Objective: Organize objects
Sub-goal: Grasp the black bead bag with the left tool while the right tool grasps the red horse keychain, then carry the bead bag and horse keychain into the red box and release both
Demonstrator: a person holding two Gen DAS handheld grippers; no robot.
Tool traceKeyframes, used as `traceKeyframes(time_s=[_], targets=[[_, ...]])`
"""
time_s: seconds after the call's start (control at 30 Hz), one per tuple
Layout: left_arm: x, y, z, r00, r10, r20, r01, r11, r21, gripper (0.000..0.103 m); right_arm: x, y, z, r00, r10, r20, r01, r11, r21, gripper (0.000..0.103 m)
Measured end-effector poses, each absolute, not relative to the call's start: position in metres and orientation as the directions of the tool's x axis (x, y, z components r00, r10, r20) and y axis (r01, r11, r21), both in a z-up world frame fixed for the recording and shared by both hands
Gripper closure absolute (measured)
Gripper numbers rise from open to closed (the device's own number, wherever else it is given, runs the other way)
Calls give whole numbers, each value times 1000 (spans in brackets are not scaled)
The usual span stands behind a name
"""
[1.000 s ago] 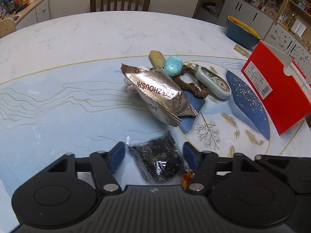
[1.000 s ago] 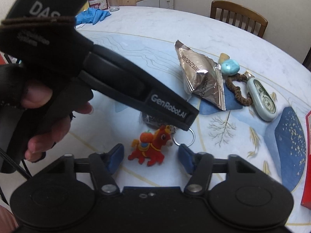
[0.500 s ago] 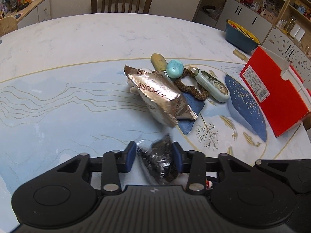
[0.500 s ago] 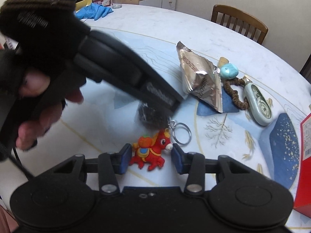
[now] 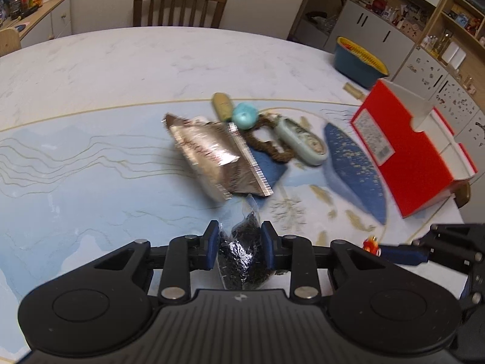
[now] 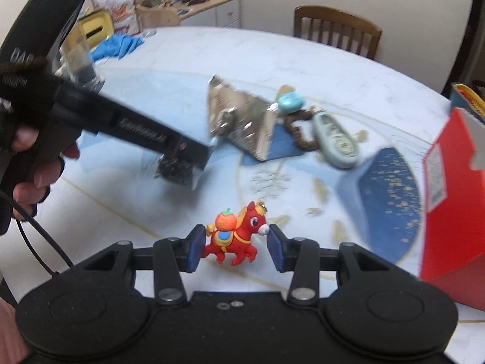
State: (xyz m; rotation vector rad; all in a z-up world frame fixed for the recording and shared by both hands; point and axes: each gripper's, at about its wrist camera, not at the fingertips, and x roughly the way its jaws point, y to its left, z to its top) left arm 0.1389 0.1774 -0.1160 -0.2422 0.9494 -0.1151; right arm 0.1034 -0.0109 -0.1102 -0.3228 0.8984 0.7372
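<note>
- Objects being organized are lying on the round table: a foil snack bag, a teal lump, a brown braided loop and a pale oval case are clustered near its middle, with a red box standing open toward its right edge.
- We are pinching a clear bag of dark bits in the left gripper; its jaws were spread around the bag a second ago and are now closing hard on it, pads pressing both sides.
- We are holding a red horse keychain between the pads of the right gripper, which has narrowed from a second ago and is now gripping the toy at tail and nose.
- Both items, resting on the table's near part a second ago, are now looking lifted clear of it in the right wrist view.
- We are judging that both pickups are done and that carrying comes next, probably toward the red box; the rest of the cluster is waiting untouched.
</note>
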Motion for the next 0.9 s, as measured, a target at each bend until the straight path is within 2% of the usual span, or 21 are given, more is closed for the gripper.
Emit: traceKeyframes(time_s=[0.43, 0.9], targets=[[160, 104, -56, 599, -279, -750, 105, 956, -273, 74, 144, -87, -47, 487, 455, -746, -636, 769, 54, 61], [214, -6, -14, 606, -348, -715, 250, 937, -245, 74, 202, -198, -19, 608, 381, -697, -530, 848, 2, 61]])
